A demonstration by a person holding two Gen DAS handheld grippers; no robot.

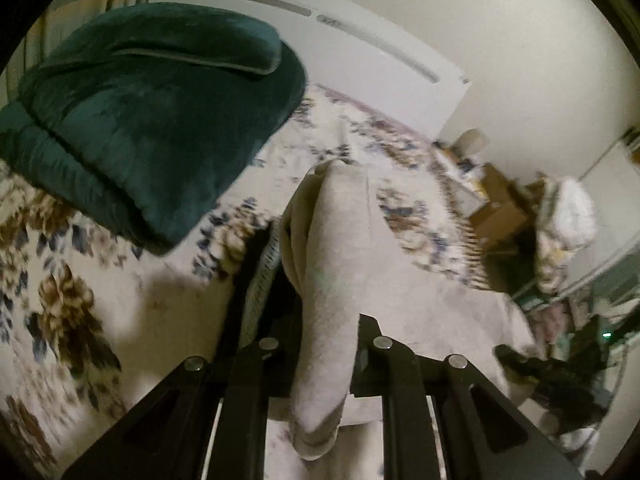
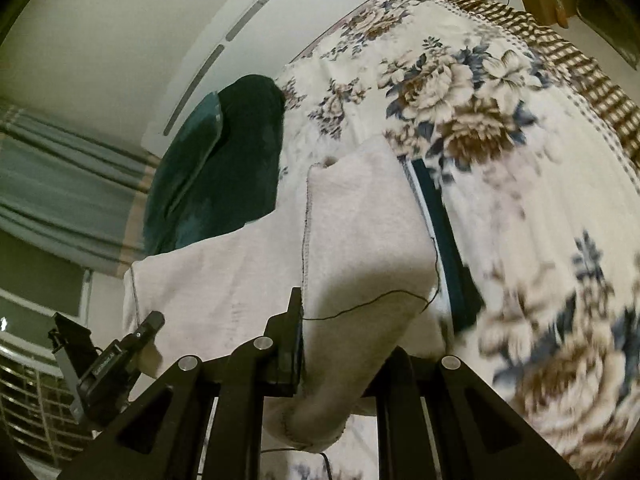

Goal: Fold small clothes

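A pale beige fleece garment [image 1: 332, 264] hangs bunched between the two black fingers of my left gripper [image 1: 316, 320], which is shut on it above the floral bed cover. In the right wrist view the same garment [image 2: 360, 248], with a stitched seam and a loose dark thread, is clamped in my right gripper [image 2: 340, 340] and spreads leftward to the left gripper [image 2: 108, 364], seen at the lower left. Both grippers hold the cloth lifted off the bed.
A floral bedspread [image 1: 80, 280] covers the bed [image 2: 520, 160]. A folded dark green blanket [image 1: 152, 120] lies near the white headboard [image 1: 360, 48]; it also shows in the right wrist view [image 2: 224, 168]. Cardboard boxes and clutter [image 1: 520, 208] stand beside the bed.
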